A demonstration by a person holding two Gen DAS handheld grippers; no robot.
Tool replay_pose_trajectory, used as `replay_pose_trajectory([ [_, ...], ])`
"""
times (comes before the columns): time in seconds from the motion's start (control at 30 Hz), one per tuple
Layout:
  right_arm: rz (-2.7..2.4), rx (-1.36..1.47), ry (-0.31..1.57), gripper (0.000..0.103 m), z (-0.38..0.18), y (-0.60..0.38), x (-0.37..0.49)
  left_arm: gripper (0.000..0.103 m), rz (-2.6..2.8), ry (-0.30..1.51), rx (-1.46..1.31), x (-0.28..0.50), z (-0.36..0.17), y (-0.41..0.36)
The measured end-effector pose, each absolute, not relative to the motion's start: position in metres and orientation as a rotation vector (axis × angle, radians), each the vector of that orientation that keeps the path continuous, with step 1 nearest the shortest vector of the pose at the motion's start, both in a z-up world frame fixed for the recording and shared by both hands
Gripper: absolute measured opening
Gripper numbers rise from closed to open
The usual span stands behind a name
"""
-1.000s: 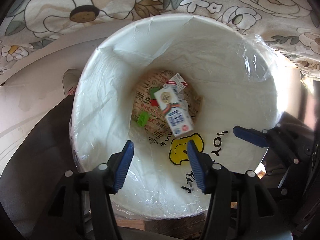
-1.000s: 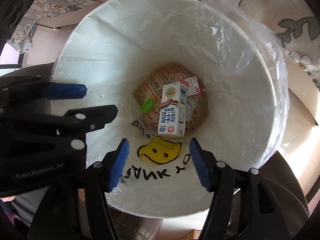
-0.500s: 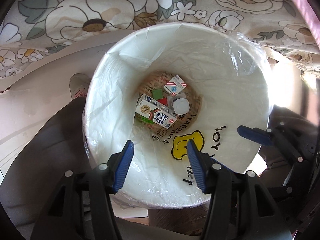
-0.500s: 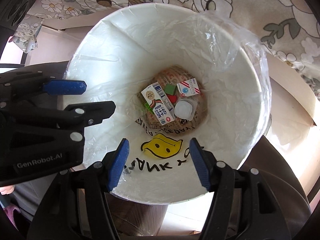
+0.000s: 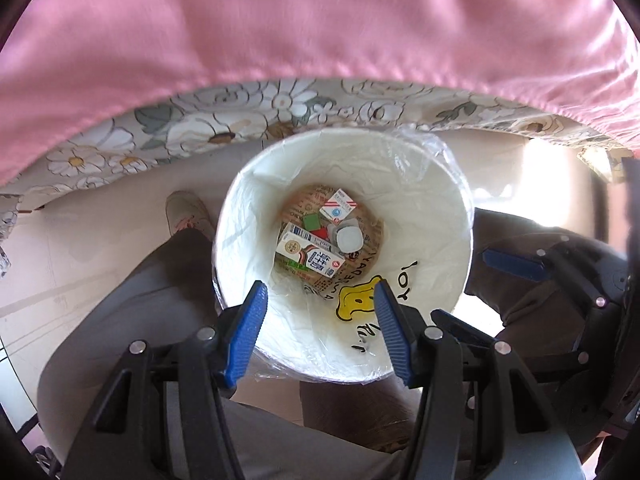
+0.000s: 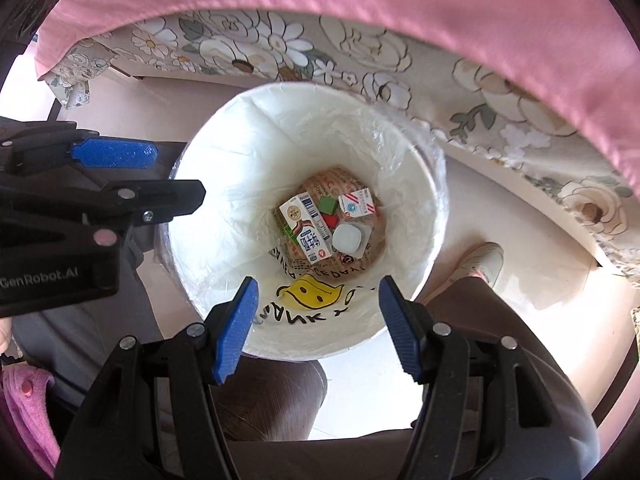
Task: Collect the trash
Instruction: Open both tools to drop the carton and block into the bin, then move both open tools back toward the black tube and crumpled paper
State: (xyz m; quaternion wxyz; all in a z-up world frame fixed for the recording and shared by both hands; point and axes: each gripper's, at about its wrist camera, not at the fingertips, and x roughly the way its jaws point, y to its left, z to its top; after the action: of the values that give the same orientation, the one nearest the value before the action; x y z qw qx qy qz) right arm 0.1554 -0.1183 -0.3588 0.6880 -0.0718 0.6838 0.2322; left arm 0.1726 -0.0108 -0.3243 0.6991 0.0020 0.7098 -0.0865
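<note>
A white bin (image 5: 436, 200) (image 6: 404, 168) lined with a clear bag stands on the floor below both grippers. At its bottom lie a milk carton (image 5: 310, 254) (image 6: 306, 228), a small red-and-white box (image 5: 338, 204) (image 6: 357, 203), a white round cup (image 5: 349, 239) (image 6: 347, 239) and green and red bits. My left gripper (image 5: 318, 330) hangs well above the bin's near rim, open and empty. My right gripper (image 6: 318, 328) hangs likewise, open with nothing between its fingers. In the right wrist view the left gripper's fingers (image 6: 114, 153) show at the left.
A pink cloth (image 5: 320, 20) (image 6: 440, 20) over a flowered cover (image 5: 208, 132) (image 6: 360, 68) hangs over the table edge beyond the bin. A person's trouser legs and shoes (image 5: 186, 210) (image 6: 482, 262) flank the bin on the pale floor.
Both grippers have risen, so the bin looks smaller and the pink cloth has come into view. The milk carton fell from upright to lying flat on the bin's bottom.
</note>
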Motion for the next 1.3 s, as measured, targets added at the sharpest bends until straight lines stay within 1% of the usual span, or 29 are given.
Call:
replay_pose_trajectory([
  [0.13, 0.5, -0.198, 1.44, 0.063, -0.311, -0.131, 0.161, 0.058, -0.202, 1.505, 0.009, 0.181, -0.281, -0.017],
  [0.4, 0.455, -0.248, 1.246, 0.063, -0.203, -0.161, 0.176, 0.058, -0.201, 1.313, 0.031, 0.198, -0.173, -0.033],
  [0.5, 0.439, -0.26, 1.171, 0.064, -0.158, -0.175, 0.183, 0.063, -0.195, 1.242, 0.038, 0.203, -0.132, -0.04],
  [0.57, 0.42, -0.264, 1.119, 0.068, -0.13, -0.185, 0.189, 0.067, -0.199, 1.203, 0.032, 0.208, -0.105, -0.044],
  [0.77, 0.349, -0.27, 0.992, 0.075, -0.063, -0.212, 0.219, 0.072, -0.219, 1.122, 0.025, 0.242, -0.045, -0.058],
  [0.9, 0.322, -0.271, 0.932, 0.077, -0.027, -0.229, 0.253, 0.073, -0.222, 1.087, 0.01, 0.276, -0.028, -0.072],
  [1.03, 0.305, -0.287, 0.895, 0.077, -0.012, -0.238, 0.297, 0.076, -0.21, 1.079, -0.006, 0.319, -0.029, -0.084],
  [1.13, 0.31, -0.292, 0.881, 0.077, -0.019, -0.242, 0.337, 0.077, -0.203, 1.084, 0.013, 0.358, -0.04, -0.094],
  [1.3, 0.344, -0.275, 0.921, 0.077, -0.056, -0.247, 0.414, 0.077, -0.211, 1.109, 0.001, 0.433, -0.067, -0.101],
])
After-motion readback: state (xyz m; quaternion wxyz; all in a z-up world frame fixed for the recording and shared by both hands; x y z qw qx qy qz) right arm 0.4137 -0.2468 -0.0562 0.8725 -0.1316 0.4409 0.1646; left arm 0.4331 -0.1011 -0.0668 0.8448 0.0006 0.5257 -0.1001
